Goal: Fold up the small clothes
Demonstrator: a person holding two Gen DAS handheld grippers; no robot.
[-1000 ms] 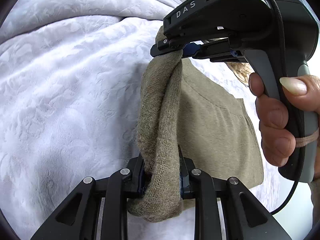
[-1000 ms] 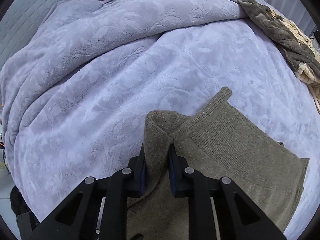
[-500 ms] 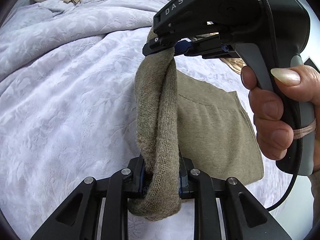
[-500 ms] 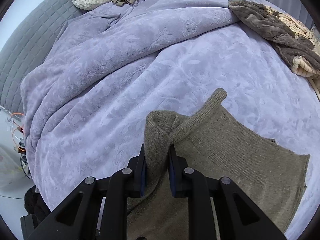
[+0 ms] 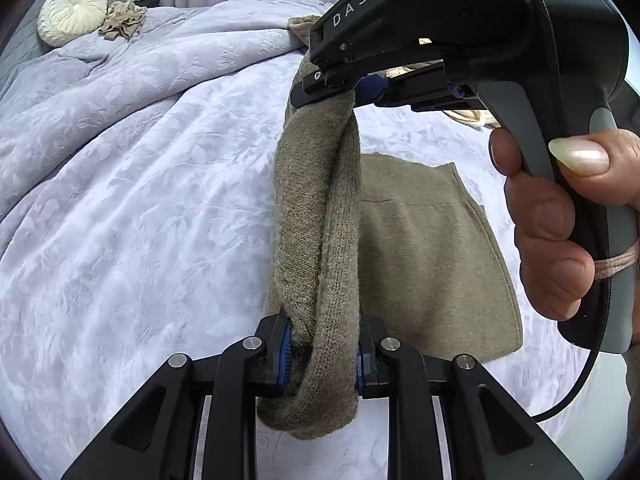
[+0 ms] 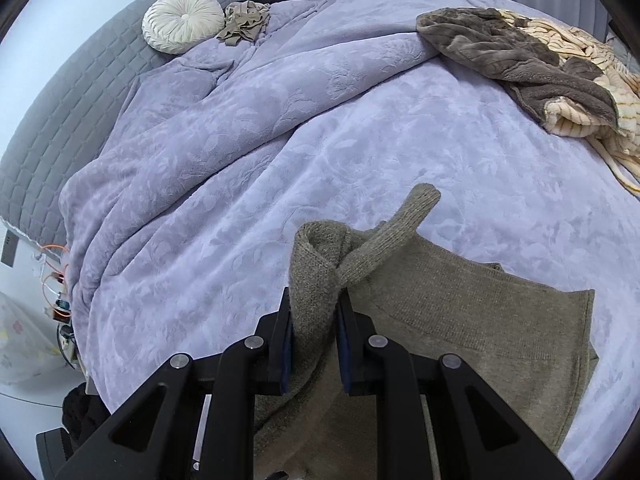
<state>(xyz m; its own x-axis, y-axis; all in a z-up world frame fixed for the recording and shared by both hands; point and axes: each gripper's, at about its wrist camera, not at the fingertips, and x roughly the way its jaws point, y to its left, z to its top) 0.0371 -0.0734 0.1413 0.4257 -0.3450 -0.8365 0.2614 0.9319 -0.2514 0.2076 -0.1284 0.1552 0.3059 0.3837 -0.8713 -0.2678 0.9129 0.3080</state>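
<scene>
Covering bed: rumpled lilac blanket

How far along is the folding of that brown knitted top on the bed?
Partway, it seems. The brown knit top already lies partly flat on the lilac blanket. In hand: the left gripper and right gripper each pinch a bunched edge, jaws closed on it, lifting it off the bed. Left: lay that edge over and smooth it. A rumpled tan garment by the round cushion looks unfolded.
</scene>
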